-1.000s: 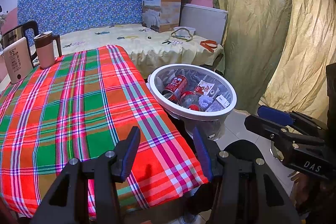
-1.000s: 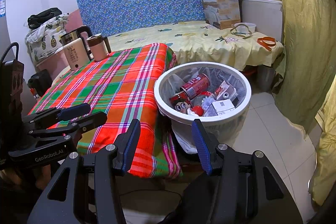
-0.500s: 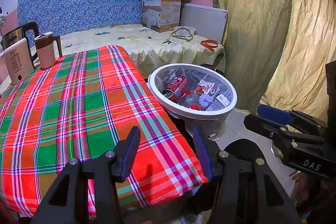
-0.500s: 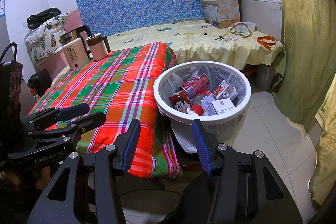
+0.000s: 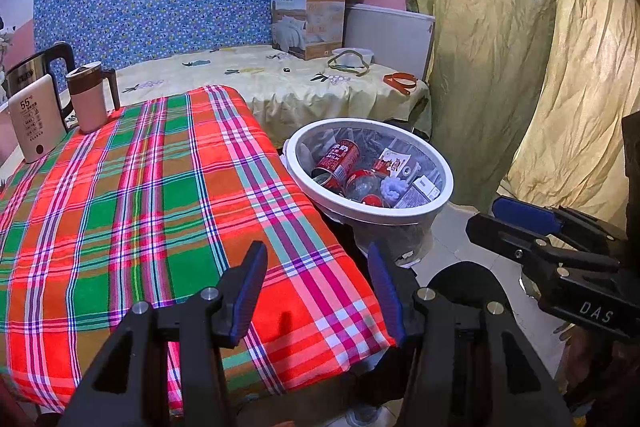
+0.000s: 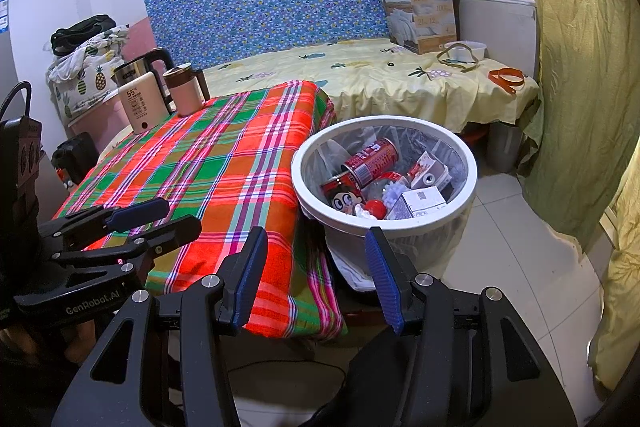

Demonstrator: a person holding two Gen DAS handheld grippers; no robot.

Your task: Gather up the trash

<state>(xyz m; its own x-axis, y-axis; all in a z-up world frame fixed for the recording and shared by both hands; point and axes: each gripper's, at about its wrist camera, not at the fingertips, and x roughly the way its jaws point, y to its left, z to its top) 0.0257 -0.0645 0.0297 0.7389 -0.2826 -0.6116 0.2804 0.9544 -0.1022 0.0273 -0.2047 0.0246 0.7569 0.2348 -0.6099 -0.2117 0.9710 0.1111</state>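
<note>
Plaid cloth covers the bench (image 5: 120, 195); left tool (image 5: 316, 291) hangs released above its corner, white bin (image 5: 400, 209) of trash beside it. Right view: right tool (image 6: 316, 275) released, empty, near bin (image 6: 472, 167) holding cans (image 6: 372, 159).

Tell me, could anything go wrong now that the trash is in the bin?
Maybe. The white bin stands right against the corner of the plaid tablecloth, so a bump from the table could tip it. It looks quite full: a red can and a small carton lie near the top and might spill. Both the left gripper and the right gripper are open and empty, so neither steadies the bin.
</note>
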